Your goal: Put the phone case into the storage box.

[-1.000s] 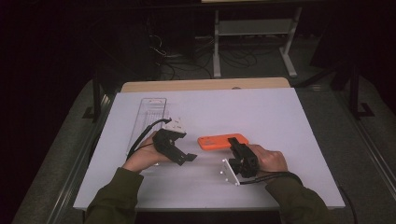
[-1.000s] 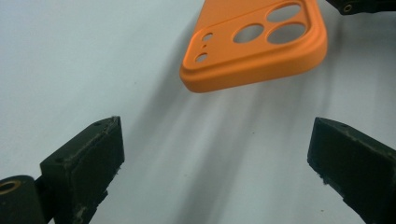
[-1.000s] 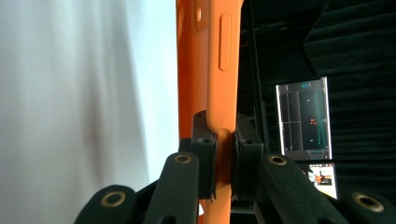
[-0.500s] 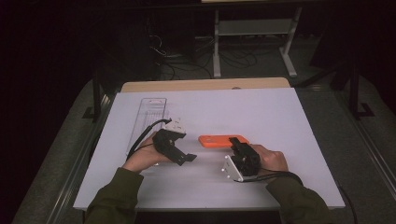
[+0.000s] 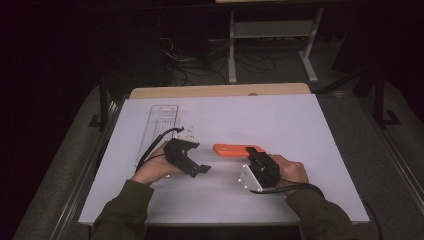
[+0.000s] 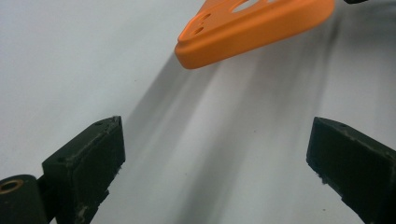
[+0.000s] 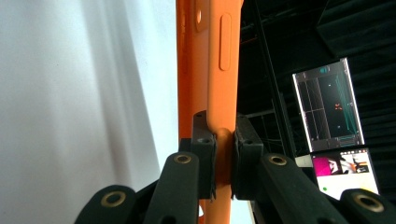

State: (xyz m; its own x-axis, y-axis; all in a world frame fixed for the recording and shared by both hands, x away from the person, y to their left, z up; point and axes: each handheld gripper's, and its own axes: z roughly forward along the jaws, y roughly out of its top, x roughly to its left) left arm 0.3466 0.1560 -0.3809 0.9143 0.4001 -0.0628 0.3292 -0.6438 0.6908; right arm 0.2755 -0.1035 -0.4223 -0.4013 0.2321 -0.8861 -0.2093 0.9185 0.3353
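On the white counter (image 5: 300,130), in the high view, an orange phone case (image 5: 235,149) is seen near the middle, between the two hands. The right tool (image 5: 253,154) is clamped on the case's right end, and the case is lifted clear at its far end, judging by the other views. The left tool (image 5: 202,169) is held just to the left of the case, apart from it, with its jaws spread and nothing between them. A clear plastic tray (image 5: 161,120) lies further back on the left, well apart from the work.

In the left gripper view, the left tool (image 6: 215,154) is shown with both jaws wide apart over bare counter, and the rounded corner of the orange phone case (image 6: 252,28) hangs above and ahead, a soft shadow beneath it. If the tool is advanced without being raised, the case could be missed or struck from below, and it might be knocked out of the other grip.

In the right gripper view, the right tool (image 7: 224,140) is closed on the thin edge of the orange phone case (image 7: 210,70), and the soft wall is visibly pinched inward. Only a narrow strip is gripped, so the case could be twisted, slip free or drop to the counter if it is pulled sideways. The soft rim could also be bent further.
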